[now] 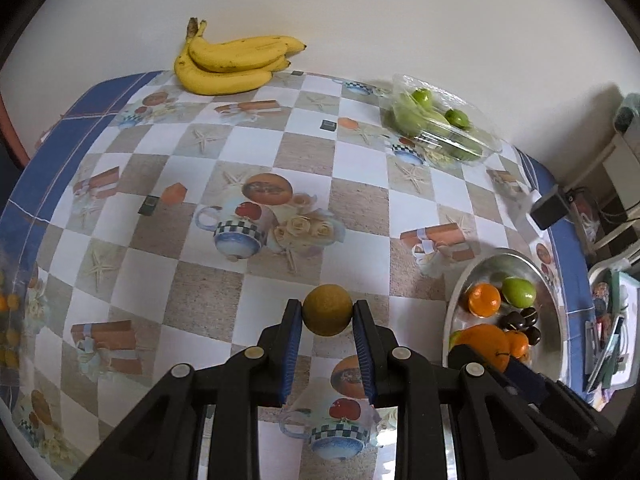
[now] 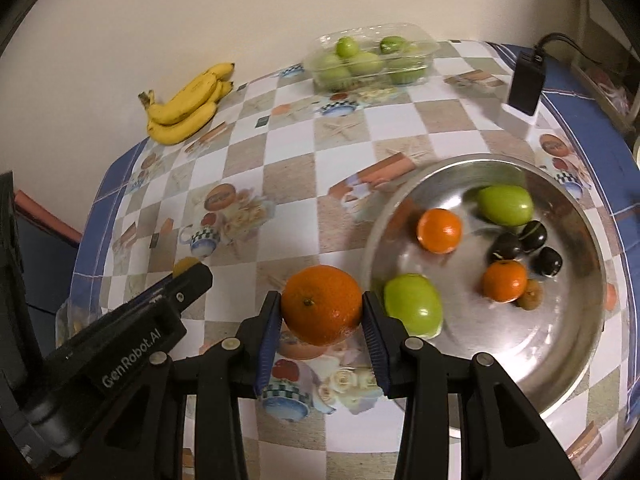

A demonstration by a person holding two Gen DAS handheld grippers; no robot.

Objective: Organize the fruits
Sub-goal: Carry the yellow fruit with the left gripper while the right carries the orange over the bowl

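Two grippers each hold one fruit above the checked table. On the left, the left gripper squeezes a small brown-yellow fruit between its blue pads. It looks light and firm, and being round it could slip, so hold it across the middle. On the right, the right gripper pinches an orange by its sides, just beside the metal bowl. The orange looks heavier and a bit soft, so squeeze gently.
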